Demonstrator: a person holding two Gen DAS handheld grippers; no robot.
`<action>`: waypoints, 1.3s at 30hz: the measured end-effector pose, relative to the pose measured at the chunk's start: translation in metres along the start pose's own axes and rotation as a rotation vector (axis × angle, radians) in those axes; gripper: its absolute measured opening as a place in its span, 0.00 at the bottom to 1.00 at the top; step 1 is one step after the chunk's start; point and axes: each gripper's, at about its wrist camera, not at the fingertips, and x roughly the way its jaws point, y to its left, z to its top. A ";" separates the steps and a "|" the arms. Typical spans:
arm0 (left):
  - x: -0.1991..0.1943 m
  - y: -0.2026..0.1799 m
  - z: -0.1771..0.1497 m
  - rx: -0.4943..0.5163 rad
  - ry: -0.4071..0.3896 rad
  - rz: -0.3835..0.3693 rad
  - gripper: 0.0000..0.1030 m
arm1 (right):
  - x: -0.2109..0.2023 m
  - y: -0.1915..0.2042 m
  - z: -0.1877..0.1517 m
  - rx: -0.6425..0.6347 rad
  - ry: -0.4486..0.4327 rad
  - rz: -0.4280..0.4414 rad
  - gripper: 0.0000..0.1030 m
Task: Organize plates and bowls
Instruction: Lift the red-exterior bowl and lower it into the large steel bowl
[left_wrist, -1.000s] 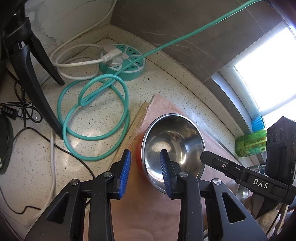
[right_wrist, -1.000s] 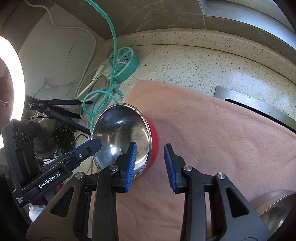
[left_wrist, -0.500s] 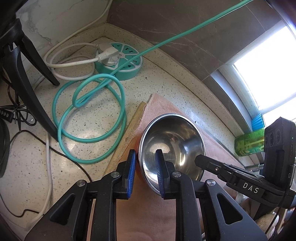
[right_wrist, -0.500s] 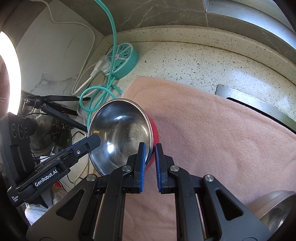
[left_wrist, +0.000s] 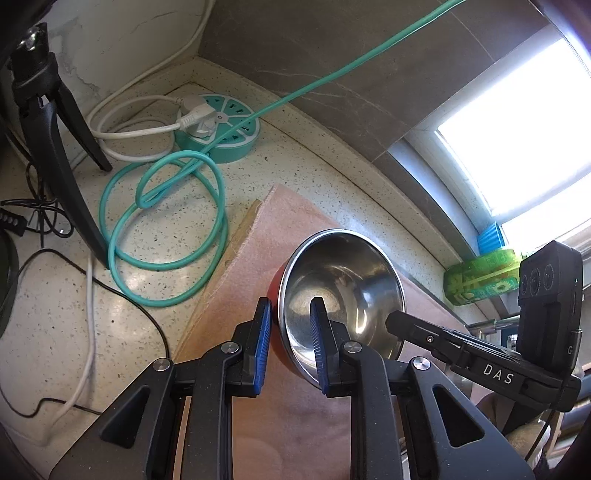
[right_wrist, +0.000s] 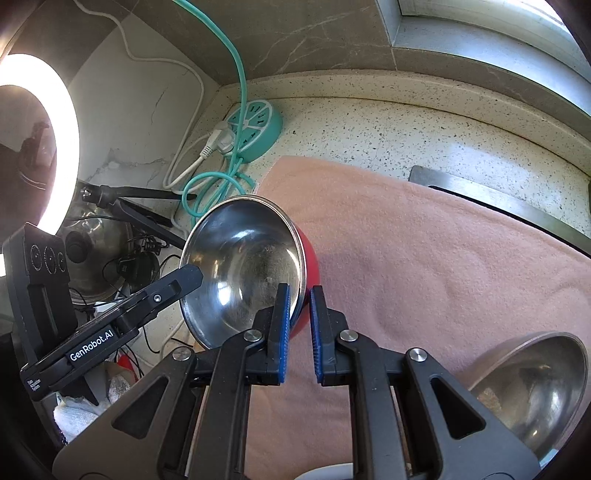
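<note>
A bowl (left_wrist: 343, 284) with a shiny steel inside and a red outside is held tilted above a pink towel (left_wrist: 280, 229). My left gripper (left_wrist: 290, 345) is shut on its near rim, one blue pad inside and one on the red wall. My right gripper (right_wrist: 297, 325) is shut on the opposite rim of the same bowl (right_wrist: 243, 266), pads on either side of the wall. A second steel bowl (right_wrist: 532, 387) lies on the towel (right_wrist: 424, 258) at the lower right of the right wrist view.
A teal round power strip (left_wrist: 218, 129) with a white plug and coiled teal cable (left_wrist: 166, 221) sits on the speckled counter (left_wrist: 314, 162) in the corner. A black tripod (left_wrist: 48, 122) and a lit ring light (right_wrist: 44, 140) stand at the left. A sink edge (right_wrist: 498, 199) lies beyond the towel.
Both grippers have closed from wide open onto the bowl's rim. The bowl has risen and tilted slightly off the towel between them.
</note>
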 end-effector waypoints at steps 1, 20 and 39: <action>-0.004 -0.004 -0.002 0.006 -0.005 -0.007 0.19 | -0.007 -0.001 -0.003 0.000 -0.008 0.001 0.10; -0.038 -0.093 -0.038 0.174 -0.014 -0.135 0.19 | -0.114 -0.038 -0.055 0.035 -0.146 -0.045 0.10; 0.009 -0.177 -0.087 0.330 0.107 -0.154 0.19 | -0.138 -0.122 -0.106 0.129 -0.130 -0.174 0.10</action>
